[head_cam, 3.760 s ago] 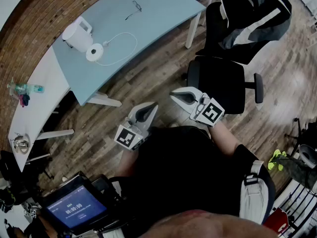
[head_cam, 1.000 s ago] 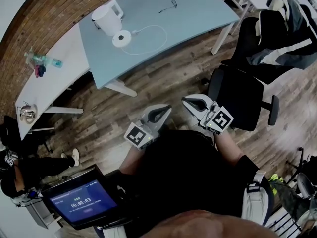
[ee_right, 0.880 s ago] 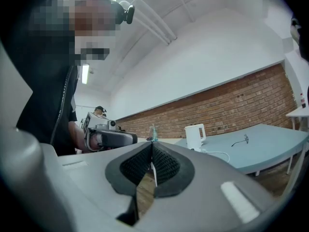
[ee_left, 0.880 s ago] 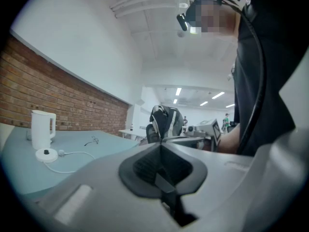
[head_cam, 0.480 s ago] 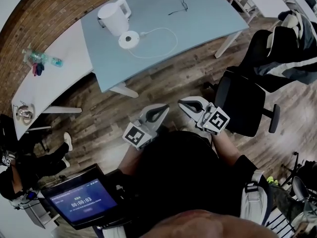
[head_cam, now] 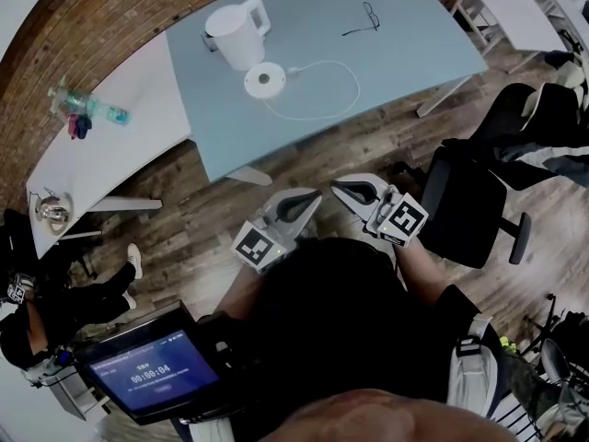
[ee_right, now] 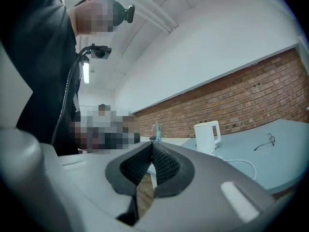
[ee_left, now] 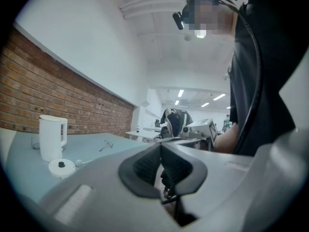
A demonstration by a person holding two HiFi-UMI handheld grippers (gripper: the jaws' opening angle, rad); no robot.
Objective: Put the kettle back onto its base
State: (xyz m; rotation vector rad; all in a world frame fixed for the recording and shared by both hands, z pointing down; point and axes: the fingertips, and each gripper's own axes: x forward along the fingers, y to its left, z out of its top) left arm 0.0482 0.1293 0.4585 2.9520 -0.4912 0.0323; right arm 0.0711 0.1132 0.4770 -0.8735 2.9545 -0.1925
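Note:
A white kettle [head_cam: 236,33] stands on the pale blue table [head_cam: 386,63], just behind its round white base [head_cam: 266,80], whose cord loops off to the right. The kettle [ee_left: 51,137] and base [ee_left: 61,167] also show at the left of the left gripper view, and the kettle [ee_right: 207,137] shows right of centre in the right gripper view. My left gripper [head_cam: 311,196] and right gripper [head_cam: 337,187] hang side by side over the wooden floor, short of the table's near edge. Both are shut and hold nothing.
A pair of glasses [head_cam: 366,18] lies on the blue table. A white table [head_cam: 101,127] to the left carries a bottle [head_cam: 81,105]. A black office chair [head_cam: 479,201] stands at the right. Someone sits at the lower left [head_cam: 46,293], and a timer screen [head_cam: 152,371] is below.
The table, kettle and base have slid lower and rightward in the head view, so they are closer. Both grippers stay shut, side by side.

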